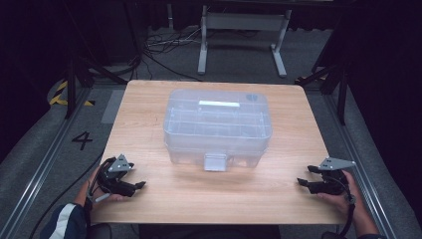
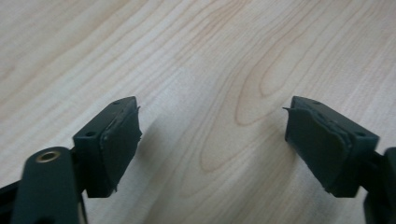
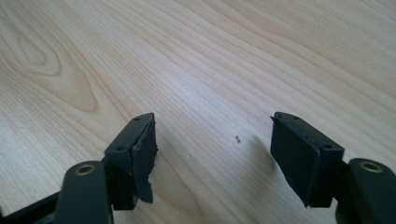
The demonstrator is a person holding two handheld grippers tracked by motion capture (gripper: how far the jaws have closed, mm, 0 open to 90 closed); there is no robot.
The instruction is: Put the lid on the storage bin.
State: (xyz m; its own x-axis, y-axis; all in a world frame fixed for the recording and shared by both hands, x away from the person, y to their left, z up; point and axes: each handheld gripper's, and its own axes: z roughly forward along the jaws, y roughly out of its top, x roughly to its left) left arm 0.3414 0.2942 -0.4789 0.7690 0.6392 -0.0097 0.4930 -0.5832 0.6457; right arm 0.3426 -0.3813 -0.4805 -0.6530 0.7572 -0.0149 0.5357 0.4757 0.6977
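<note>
Both grippers' fingers (image 2: 116, 144) spread, empty, near clear box (image 1: 217, 127); label (image 1: 219, 104) perhaps blank.

A clear plastic storage box (image 1: 217, 127) sits upright in the middle of the wooden table (image 1: 164, 199), its lid on. Its front latch (a small translucent flap) (image 1: 215, 162) faces the person and hangs down against the box's front wall.

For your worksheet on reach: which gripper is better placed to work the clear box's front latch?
Neither clearly. The latch sits midway between the left gripper and right gripper; both are open, low, pointing inward.
</note>
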